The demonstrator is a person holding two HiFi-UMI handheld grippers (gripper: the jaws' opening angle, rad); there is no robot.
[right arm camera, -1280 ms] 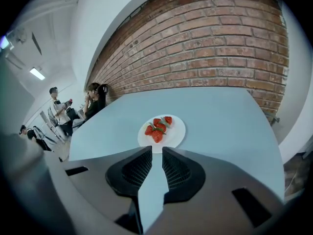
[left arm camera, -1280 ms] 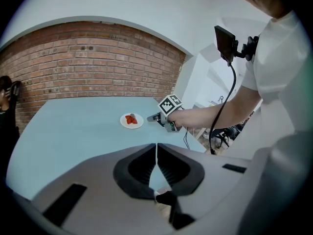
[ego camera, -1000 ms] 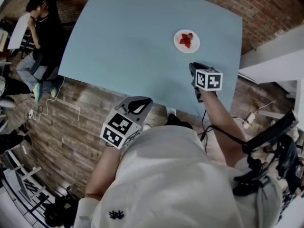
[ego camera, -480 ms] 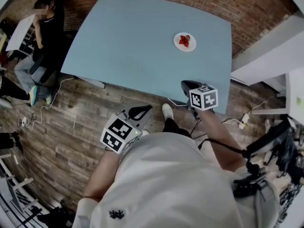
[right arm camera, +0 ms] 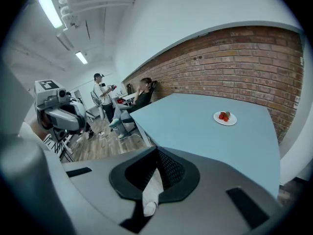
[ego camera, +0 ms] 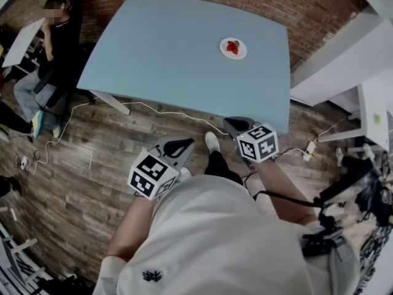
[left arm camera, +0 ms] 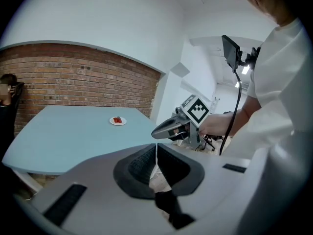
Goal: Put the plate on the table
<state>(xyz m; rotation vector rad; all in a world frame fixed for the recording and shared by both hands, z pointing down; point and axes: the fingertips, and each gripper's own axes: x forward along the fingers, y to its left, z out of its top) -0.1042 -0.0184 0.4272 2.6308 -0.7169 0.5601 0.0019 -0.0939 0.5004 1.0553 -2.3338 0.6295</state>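
A small white plate (ego camera: 233, 48) with red strawberries on it rests on the light blue table (ego camera: 172, 48), toward its far right side. It also shows in the left gripper view as the plate (left arm camera: 117, 121) and in the right gripper view as the plate (right arm camera: 225, 118). Both grippers hang over the wooden floor, short of the table's near edge and well apart from the plate. My left gripper (ego camera: 178, 145) has its jaws pressed together, empty. My right gripper (ego camera: 236, 126) is likewise shut with nothing in it.
A person (ego camera: 58, 35) sits at the table's left end, and another person (right arm camera: 102, 94) stands farther off. Cables (ego camera: 166, 111) run across the floor under the table's near edge. A white counter (ego camera: 344, 54) stands at the right, with dark equipment (ego camera: 356, 189) below it.
I have drawn back from the table. The right gripper, which was over the table's near edge, now hangs over the floor. The plate has stayed where it was.
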